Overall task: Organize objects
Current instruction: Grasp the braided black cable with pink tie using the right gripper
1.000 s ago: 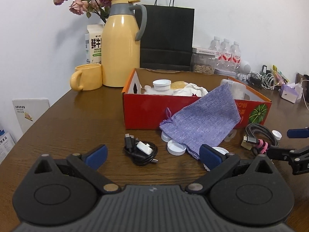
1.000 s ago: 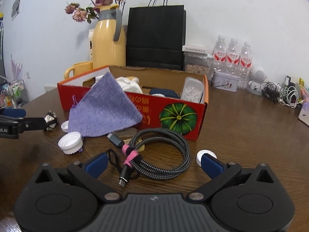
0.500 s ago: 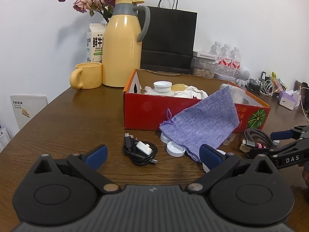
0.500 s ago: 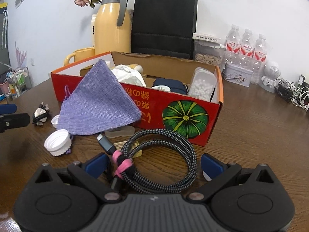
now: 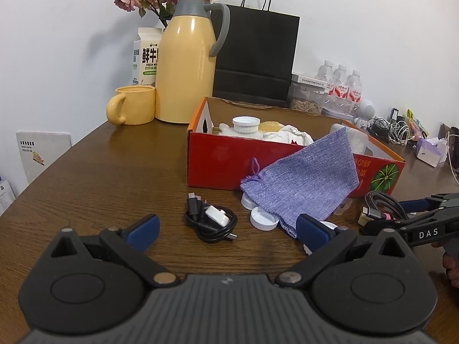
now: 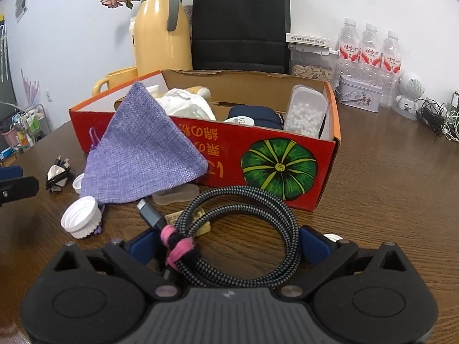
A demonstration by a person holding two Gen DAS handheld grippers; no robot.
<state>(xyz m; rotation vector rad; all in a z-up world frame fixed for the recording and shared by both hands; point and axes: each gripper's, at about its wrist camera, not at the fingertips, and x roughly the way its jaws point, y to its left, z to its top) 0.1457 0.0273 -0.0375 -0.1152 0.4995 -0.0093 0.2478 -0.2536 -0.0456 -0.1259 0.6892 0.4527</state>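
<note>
A coiled braided cable (image 6: 238, 229) with a pink tie lies on the brown table in front of the red cardboard box (image 6: 266, 166). My right gripper (image 6: 229, 246) is open, and the coil sits between its blue fingertips (image 6: 314, 246). From the left wrist view the same right gripper (image 5: 413, 215) reaches in around the braided cable (image 5: 381, 205). My left gripper (image 5: 226, 229) is open and empty, just short of a small black cable with a white adapter (image 5: 210, 220). A purple fabric pouch (image 5: 304, 189) leans against the red box (image 5: 215, 160).
White bottle caps (image 5: 264, 219) lie beside the pouch, one cap (image 6: 81, 219) near the right gripper. The box holds a jar, cloth and a plastic container (image 6: 305, 111). Behind it stand a yellow thermos (image 5: 186, 68), yellow mug (image 5: 133, 109), black paper bag (image 5: 255, 60) and water bottles (image 6: 370, 54).
My right gripper has moved forward, so the braided coil now lies between its fingers. The left gripper has stayed nearly in place, still open.
</note>
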